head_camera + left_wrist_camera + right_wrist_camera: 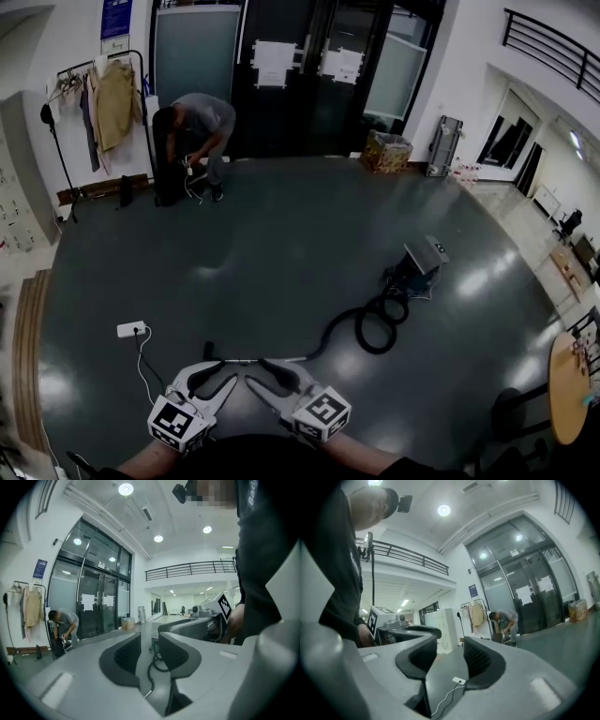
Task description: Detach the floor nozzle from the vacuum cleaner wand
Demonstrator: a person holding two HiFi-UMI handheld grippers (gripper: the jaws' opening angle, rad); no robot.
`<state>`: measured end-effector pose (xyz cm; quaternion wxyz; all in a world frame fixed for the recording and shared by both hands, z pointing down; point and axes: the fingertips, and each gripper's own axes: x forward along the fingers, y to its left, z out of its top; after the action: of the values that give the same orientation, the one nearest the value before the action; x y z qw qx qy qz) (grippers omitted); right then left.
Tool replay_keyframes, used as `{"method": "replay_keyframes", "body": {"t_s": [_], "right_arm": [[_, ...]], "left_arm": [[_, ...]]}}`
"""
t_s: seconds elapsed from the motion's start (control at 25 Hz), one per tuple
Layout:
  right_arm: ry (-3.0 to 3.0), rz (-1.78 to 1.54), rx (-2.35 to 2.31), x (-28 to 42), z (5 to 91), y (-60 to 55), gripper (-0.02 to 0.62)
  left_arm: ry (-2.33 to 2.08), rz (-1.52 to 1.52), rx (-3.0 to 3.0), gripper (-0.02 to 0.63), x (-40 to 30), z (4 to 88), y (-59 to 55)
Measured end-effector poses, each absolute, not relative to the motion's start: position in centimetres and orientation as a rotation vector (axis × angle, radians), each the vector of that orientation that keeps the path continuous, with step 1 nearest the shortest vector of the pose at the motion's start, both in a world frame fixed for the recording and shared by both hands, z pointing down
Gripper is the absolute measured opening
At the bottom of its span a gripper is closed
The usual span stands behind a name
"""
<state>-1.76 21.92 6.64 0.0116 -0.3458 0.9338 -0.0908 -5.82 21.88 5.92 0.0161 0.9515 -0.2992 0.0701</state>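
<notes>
Head view looks down on a wide dark floor [281, 244], where the vacuum cleaner body [424, 261] sits well ahead and to the right of both tools, its black hose [375, 323] coiling back toward them. The left tool [217, 375] and right tool [258, 373] hang side by side, each with jaws apart and nothing between them. Just beyond their tips lies the thin wand [262, 359], with the small dark floor nozzle [208, 350] at its end before the left tool and a white power strip [131, 329] further left.

Head view looks steeply down; both gripper views face level, sharing the bent-over person [63, 626]
</notes>
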Motion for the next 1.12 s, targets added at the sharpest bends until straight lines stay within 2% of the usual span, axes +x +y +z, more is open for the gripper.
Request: {"method": "replay_keyframes", "body": {"t_s": [0.08, 0.12, 0.16, 1.12], "right_arm": [[2.908, -0.269, -1.113, -1.2, 6.5, 22.3, 0.090], [2.904, -0.260, -1.126, -0.9, 6.4, 22.4, 0.023], [2.900, -0.251, -1.122, -0.8, 6.2, 22.5, 0.003], [2.948, -0.262, -1.002, -3.6, 6.3, 23.9, 0.002]], "left_arm": [[-0.919, 0.214, 2.982, 0.077, -5.5, 5.4, 22.3], [-0.917, 0.205, 2.992, 0.022, -5.4, 5.2, 22.4], [-0.912, 0.194, 2.999, 0.000, -5.2, 5.0, 22.6], [-0.886, 0.183, 2.989, -0.002, -5.3, 6.1, 24.4]]}}
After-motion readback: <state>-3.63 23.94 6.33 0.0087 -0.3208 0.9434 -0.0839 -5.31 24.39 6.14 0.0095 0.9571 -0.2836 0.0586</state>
